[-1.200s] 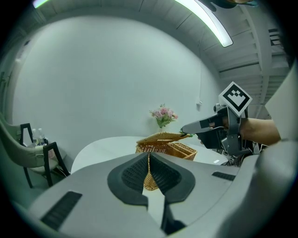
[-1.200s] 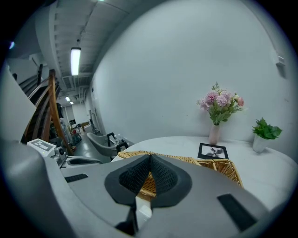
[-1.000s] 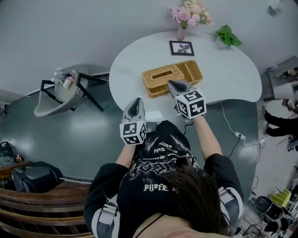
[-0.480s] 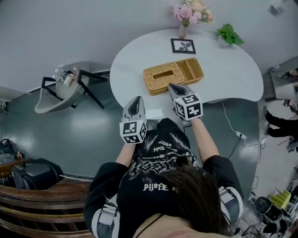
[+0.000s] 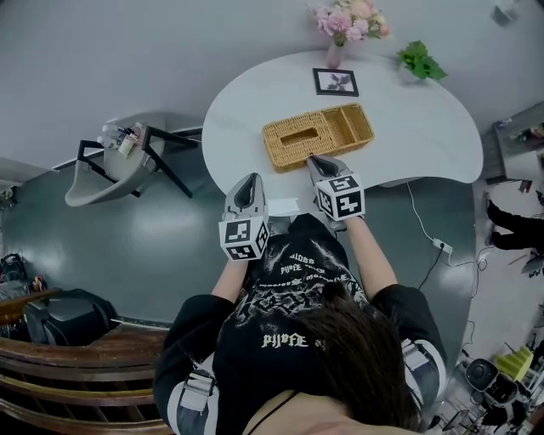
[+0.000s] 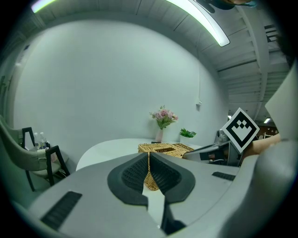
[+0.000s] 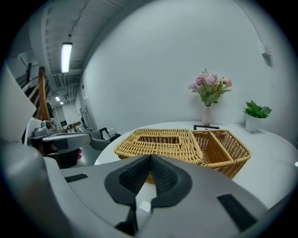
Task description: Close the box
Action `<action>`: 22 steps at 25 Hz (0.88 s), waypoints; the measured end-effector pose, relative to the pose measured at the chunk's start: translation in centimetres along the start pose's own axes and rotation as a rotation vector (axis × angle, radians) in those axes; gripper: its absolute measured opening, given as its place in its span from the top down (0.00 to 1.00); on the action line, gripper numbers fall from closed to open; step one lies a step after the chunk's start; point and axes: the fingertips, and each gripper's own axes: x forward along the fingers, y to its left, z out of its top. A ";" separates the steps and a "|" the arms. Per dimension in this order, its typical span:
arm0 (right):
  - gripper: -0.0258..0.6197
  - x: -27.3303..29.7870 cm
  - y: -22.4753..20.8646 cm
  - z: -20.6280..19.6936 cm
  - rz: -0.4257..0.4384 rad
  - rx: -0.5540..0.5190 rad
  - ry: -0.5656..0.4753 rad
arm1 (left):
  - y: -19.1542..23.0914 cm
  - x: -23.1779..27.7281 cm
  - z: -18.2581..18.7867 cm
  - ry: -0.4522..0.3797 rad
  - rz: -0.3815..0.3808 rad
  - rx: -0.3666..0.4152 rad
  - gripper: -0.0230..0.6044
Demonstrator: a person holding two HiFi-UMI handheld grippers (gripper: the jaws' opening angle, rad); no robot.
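Observation:
The wicker box (image 5: 316, 138) lies on the white table (image 5: 425, 136). Its slotted lid (image 7: 160, 144) rests flat over the left part, and beside it on the right is an open compartment (image 7: 223, 148). My right gripper (image 5: 316, 160) hovers at the box's near edge, pointing at it, shut with nothing between its fingers. In the right gripper view its tips (image 7: 150, 157) meet just short of the box's front wall. My left gripper (image 5: 248, 189) hangs off the table's near left edge, shut and empty (image 6: 149, 154). From there the box (image 6: 163, 148) shows ahead.
At the table's far side stand a vase of pink flowers (image 5: 338, 25), a small framed picture (image 5: 335, 81) and a potted plant (image 5: 416, 61). A grey chair (image 5: 110, 166) stands on the floor to the left. A cable (image 5: 421, 229) runs across the floor on the right.
The lid, which stood raised at the right gripper's tips, now lies flat on the box. The right gripper has sunk and drawn back toward the person. The left gripper has not moved.

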 end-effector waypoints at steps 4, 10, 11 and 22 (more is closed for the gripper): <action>0.90 0.1 0.0 -0.5 -0.013 0.008 -0.011 | -0.1 0.0 -0.1 0.002 -0.002 0.005 0.92; 0.82 -0.4 0.6 -0.5 0.016 0.049 -0.041 | 0.0 0.2 -0.2 0.010 -0.006 0.005 0.92; 0.82 -0.5 0.6 -0.6 0.015 0.049 -0.042 | -0.2 0.3 -0.3 0.010 -0.009 0.006 0.92; 0.91 -1.3 0.3 -1.6 -0.047 0.015 -0.028 | -0.7 0.9 -0.4 0.010 -0.026 0.016 0.92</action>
